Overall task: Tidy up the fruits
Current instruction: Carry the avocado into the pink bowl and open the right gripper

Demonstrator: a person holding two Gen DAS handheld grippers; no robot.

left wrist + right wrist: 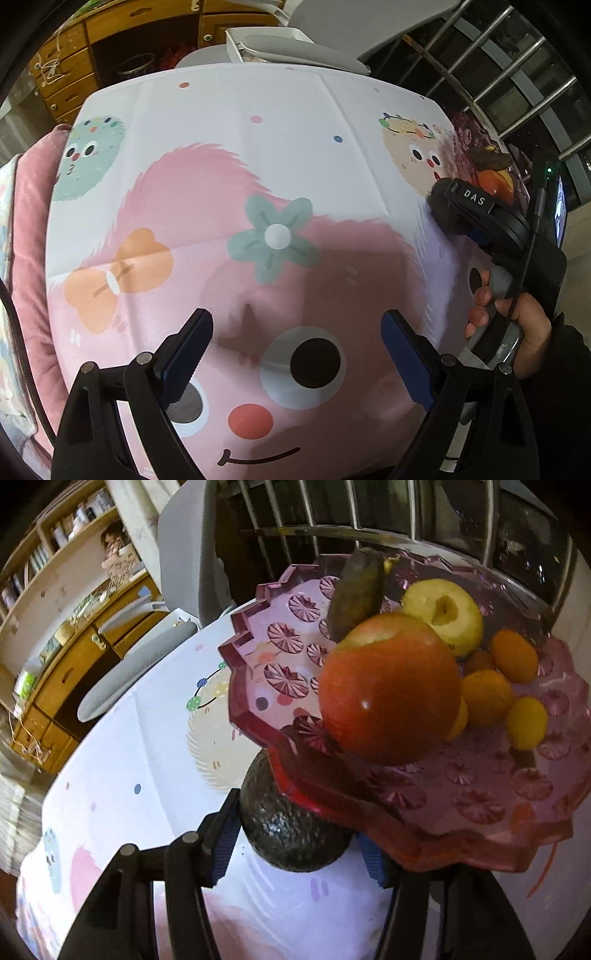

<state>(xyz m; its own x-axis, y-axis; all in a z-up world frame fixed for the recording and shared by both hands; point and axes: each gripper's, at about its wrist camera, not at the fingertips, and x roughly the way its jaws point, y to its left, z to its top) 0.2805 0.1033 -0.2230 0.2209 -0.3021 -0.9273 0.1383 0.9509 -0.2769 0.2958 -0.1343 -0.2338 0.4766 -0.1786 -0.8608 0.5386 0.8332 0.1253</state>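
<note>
My right gripper [295,834] is shut on a dark bumpy avocado [288,830], held low beside the near edge of a pink glass fruit dish [280,635]. The dish holds a red apple [388,686], a yellow apple [443,616], several small oranges [484,698] and a second dark avocado [354,594] leaning on its rim. My left gripper [295,354] is open and empty above the cartoon-print tablecloth [258,147]. The right gripper also shows in the left wrist view [476,218], held by a hand, with the dish's fruit [495,177] behind it.
A grey chair [295,48] stands at the far side of the table. Wooden drawers [66,74] lie at the back left. A metal railing [369,517] runs behind the dish. A pink cushion [29,206] lies at the table's left edge.
</note>
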